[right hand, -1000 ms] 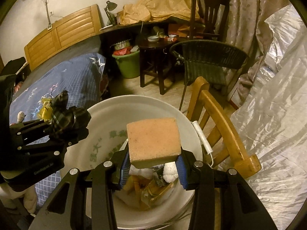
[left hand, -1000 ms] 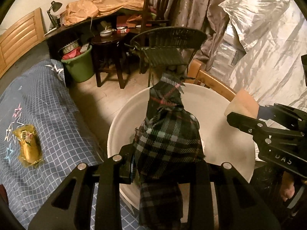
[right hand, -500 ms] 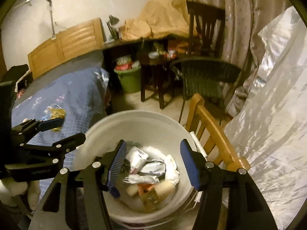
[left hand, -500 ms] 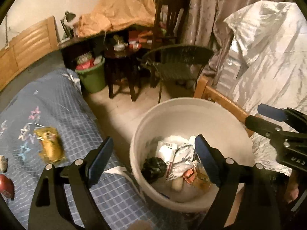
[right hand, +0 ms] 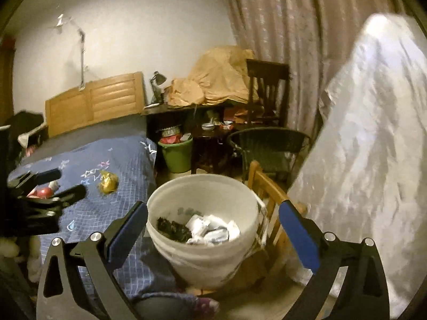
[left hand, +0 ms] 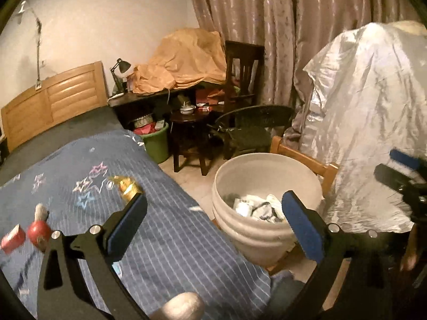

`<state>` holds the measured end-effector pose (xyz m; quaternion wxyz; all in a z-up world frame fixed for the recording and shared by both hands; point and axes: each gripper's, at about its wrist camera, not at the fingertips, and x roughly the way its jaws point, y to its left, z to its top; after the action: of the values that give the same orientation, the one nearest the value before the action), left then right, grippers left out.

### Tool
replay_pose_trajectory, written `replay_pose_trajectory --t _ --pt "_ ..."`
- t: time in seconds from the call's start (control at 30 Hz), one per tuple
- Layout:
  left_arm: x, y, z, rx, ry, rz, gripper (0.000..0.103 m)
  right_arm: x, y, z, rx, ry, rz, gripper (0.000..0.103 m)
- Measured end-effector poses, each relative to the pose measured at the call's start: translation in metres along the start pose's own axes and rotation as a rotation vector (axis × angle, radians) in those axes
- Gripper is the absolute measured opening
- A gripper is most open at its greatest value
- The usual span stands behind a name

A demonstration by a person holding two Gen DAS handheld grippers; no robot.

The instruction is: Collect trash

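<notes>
Now both jaws just opened wide, empty; trash (right hand: 208, 229) in bucket (right hand: 202, 253) below.

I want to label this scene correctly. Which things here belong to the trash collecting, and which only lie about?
Belonging to the job:
- white bucket holding trash
- gold wrapper on the bed
- red round item and red-white packet on the bed
- left tongs and right tongs, both open, empty

Lying about:
- green bucket
- desk lamp
- wicker chair
- silver sheet
</notes>
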<state>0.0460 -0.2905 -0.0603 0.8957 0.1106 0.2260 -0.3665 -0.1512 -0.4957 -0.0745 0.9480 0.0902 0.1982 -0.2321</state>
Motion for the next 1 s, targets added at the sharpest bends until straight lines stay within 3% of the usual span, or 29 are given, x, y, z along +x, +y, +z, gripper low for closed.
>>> replay_pose_trajectory --t 0.2,0.5,1.0 --pt "-0.021 -0.007 -0.007 0.011 -0.032 -0.007 0.097 -0.011 -0.008 -0.02 0.03 0.092 0.031 0.098" --pt "-0.039 -0.015 -0.016 0.021 -0.054 -0.01 0.097 -0.018 0.009 -0.025 0.005 0.08 0.09 0.098" --pt "-0.04 -0.017 -0.014 0.031 -0.051 -0.03 0.097 -0.018 0.004 -0.022 0.016 0.06 0.05 0.098"
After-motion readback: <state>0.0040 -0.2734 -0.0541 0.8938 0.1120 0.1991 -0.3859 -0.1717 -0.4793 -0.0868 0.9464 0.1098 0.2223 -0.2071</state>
